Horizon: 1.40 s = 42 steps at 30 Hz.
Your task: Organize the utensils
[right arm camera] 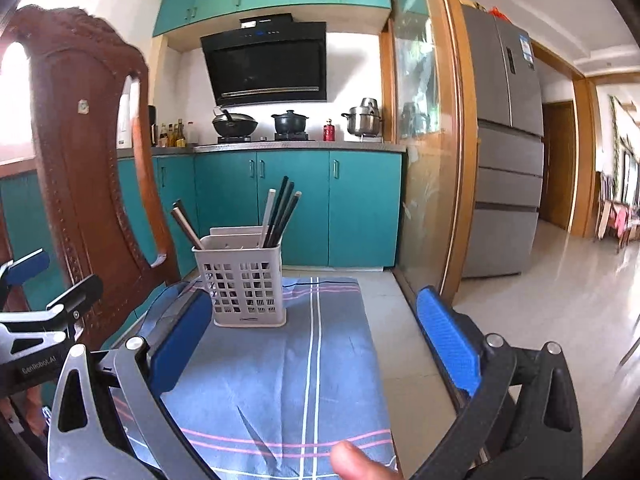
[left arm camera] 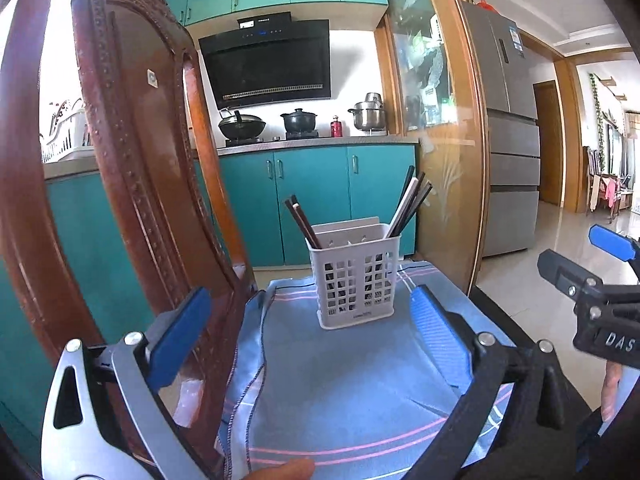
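Observation:
A white perforated utensil holder stands upright on a blue striped cloth; it also shows in the right wrist view. Dark chopsticks lean out of its left compartment and several more out of its right. My left gripper is open and empty, a short way in front of the holder. My right gripper is open and empty, to the right of the holder and nearer than it. The right gripper shows at the left view's right edge.
A carved wooden chair back rises close on the left, also in the right wrist view. A glass sliding door stands behind the cloth on the right. Teal kitchen cabinets and a fridge lie beyond.

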Each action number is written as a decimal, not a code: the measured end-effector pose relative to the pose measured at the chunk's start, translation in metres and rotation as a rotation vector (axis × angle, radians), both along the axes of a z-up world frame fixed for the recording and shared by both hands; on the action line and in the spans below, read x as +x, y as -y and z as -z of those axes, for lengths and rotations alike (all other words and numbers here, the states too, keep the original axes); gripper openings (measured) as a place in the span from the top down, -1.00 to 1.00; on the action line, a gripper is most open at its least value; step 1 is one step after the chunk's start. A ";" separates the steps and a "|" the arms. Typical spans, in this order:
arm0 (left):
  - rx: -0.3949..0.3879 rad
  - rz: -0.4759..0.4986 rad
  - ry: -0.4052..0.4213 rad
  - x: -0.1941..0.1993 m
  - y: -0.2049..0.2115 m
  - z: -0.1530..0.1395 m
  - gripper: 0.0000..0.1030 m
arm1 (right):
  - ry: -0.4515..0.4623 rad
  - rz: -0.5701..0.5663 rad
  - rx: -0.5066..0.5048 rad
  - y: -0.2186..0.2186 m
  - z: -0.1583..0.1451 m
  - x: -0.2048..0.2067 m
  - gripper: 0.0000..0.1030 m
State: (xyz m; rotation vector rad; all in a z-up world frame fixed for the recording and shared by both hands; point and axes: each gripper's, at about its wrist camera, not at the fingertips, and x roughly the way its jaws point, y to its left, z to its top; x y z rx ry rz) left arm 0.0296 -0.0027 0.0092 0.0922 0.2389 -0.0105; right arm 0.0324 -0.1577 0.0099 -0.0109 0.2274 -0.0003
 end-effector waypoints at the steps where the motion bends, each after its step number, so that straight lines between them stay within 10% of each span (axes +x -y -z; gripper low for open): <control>1: 0.002 -0.004 -0.002 0.000 -0.001 0.001 -0.93 | 0.000 -0.004 -0.009 -0.002 0.000 -0.001 -0.94; 11: -0.022 -0.029 -0.043 0.001 -0.008 0.009 -0.93 | 0.005 -0.030 -0.138 -0.030 0.007 -0.002 -0.94; 42: 0.007 -0.034 -0.047 -0.001 0.000 0.011 -0.93 | -0.017 -0.028 -0.076 -0.023 0.014 0.007 -0.94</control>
